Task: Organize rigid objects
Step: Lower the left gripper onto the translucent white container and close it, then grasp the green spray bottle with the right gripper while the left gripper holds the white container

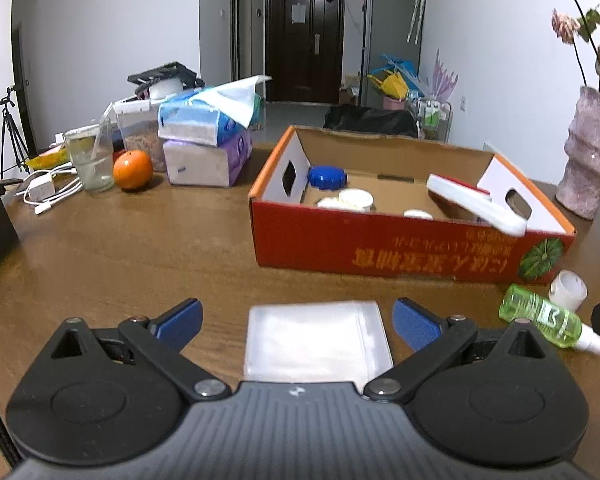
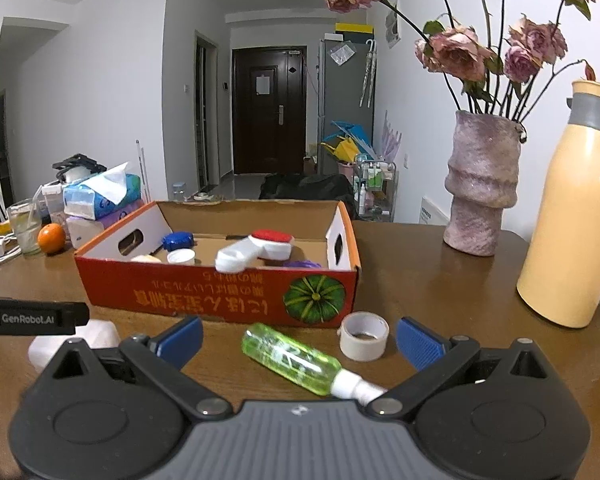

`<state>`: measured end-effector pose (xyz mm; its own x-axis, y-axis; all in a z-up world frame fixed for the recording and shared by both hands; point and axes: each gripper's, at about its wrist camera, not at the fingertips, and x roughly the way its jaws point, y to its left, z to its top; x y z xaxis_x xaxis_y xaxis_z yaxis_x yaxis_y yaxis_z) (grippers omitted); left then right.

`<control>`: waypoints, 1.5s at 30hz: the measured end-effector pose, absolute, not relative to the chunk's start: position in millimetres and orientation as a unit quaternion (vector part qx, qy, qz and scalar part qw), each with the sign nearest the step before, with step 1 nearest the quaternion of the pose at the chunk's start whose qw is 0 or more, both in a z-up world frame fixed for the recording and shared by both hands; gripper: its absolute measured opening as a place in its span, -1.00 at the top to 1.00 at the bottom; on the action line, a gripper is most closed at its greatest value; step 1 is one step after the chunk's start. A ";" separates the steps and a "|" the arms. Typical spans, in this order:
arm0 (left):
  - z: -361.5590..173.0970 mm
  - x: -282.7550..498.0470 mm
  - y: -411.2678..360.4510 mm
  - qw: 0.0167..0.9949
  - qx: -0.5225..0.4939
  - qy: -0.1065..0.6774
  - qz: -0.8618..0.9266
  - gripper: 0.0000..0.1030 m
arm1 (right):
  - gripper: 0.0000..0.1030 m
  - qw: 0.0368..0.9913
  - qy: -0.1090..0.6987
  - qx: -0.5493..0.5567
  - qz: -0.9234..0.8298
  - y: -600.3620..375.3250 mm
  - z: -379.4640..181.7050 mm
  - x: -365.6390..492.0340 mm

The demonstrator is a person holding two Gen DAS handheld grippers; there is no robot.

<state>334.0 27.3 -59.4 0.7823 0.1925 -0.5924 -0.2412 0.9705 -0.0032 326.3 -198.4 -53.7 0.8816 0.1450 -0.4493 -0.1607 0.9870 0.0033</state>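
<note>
Sitting on brown wooden table (image 2: 420, 280), red cardboard box (image 2: 220, 292) is holding blue lid (image 2: 177, 240), white caps (image 2: 181, 256), white-and-red brush (image 2: 256, 250). Green spray bottle (image 2: 290, 358) is lying on its side before box, tape roll (image 2: 364, 336) just beside it. Clear plastic packet (image 1: 316, 340) is lying between left gripper (image 1: 298, 318) tips. Left gripper spread wide, pinching nothing; right gripper (image 2: 299, 338) spread wide around bottle, not touching. Pink vase (image 2: 482, 184), yellow thermos (image 2: 568, 220) are standing right; orange (image 1: 133, 169), tissue packs (image 1: 204, 120) left. Dark door (image 2: 269, 110) is showing behind. "GenRobot.AI" is reading on black part at left edge.
</note>
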 end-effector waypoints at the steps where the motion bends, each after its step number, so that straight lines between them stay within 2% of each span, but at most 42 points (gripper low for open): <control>1: -61.9 334.1 25.7 0.942 -0.037 0.312 0.116 -1.00 | -1.00 0.969 0.232 -0.017 0.077 -200.3 -55.5 324.7; 11: -81.9 344.0 16.1 0.932 -0.011 0.333 0.142 -1.00 | -1.00 0.967 0.246 -0.014 0.067 -219.9 -69.0 312.8; 21: -97.3 357.9 23.4 0.921 -0.027 0.361 0.143 -1.00 | -1.00 0.965 0.251 -0.012 0.068 -220.5 -71.9 312.7; 22: -97.9 358.0 23.9 0.921 -0.028 0.362 0.140 -0.98 | -1.00 0.965 0.252 -0.012 0.068 -220.5 -72.6 313.1; 24: -98.1 358.6 24.7 0.922 -0.037 0.366 0.121 -0.62 | -1.00 0.965 0.255 -0.013 0.066 -220.3 -74.0 314.3; 45: -56.4 325.9 28.9 0.954 -0.027 0.288 0.081 -0.62 | -1.00 0.961 0.272 -0.012 0.058 -222.6 -89.3 326.3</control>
